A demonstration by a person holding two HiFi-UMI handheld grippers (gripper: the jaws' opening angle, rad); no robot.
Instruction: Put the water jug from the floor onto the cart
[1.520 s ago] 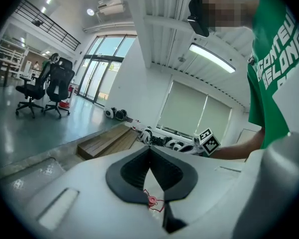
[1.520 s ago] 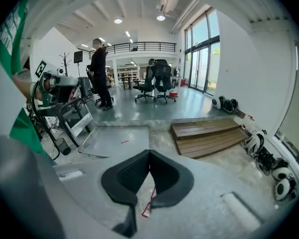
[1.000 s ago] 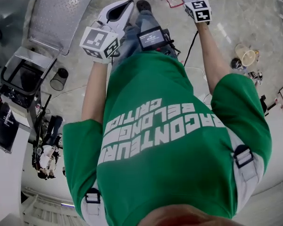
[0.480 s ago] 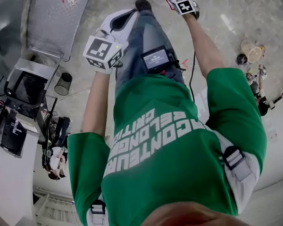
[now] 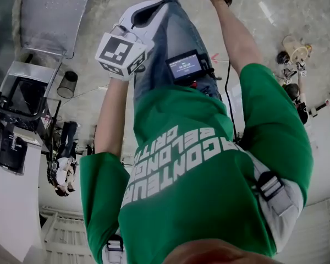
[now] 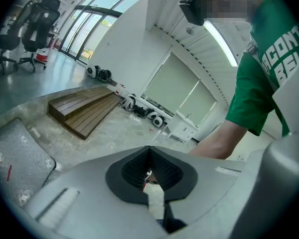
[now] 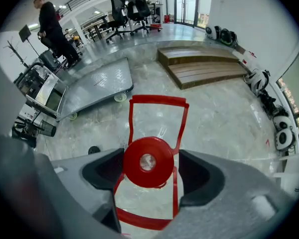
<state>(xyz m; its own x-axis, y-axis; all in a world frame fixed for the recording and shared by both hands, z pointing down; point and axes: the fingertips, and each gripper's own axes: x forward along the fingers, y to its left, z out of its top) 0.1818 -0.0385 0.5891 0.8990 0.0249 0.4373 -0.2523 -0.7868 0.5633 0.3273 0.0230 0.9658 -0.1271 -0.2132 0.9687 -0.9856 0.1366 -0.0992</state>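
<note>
Right tool (image 7: 150, 174): pointed steeply down over the jug, its jaws wide and opening, one on each side of the red cap (image 7: 148, 159). The pads do not press on it, so nothing is gripped.
Water jug (image 7: 157, 128): upright on the concrete floor (image 7: 229, 118) directly beneath the right tool, with a clear body and a red carry handle (image 7: 158, 101). It has not been lifted.
Left tool (image 6: 149, 169): jaws together, nothing visibly held, out in front of the person's leg and away from the jug.
Cart (image 7: 97, 86): a low, flat, grey platform on wheels with no jug on its deck, parked well apart from the jug, beyond it and to the left in the right gripper view.
Background: wooden steps (image 7: 204, 66), office chairs (image 7: 129, 4) and a person (image 7: 52, 29) standing beside an equipment trolley.
Done so far: apparently only the approach, with the right tool lined up around the jug's top.
Left to do: close on the cap or handle, lift, carry the jug across to the cart, set it on the deck and release. That is nearly the whole job.
</note>
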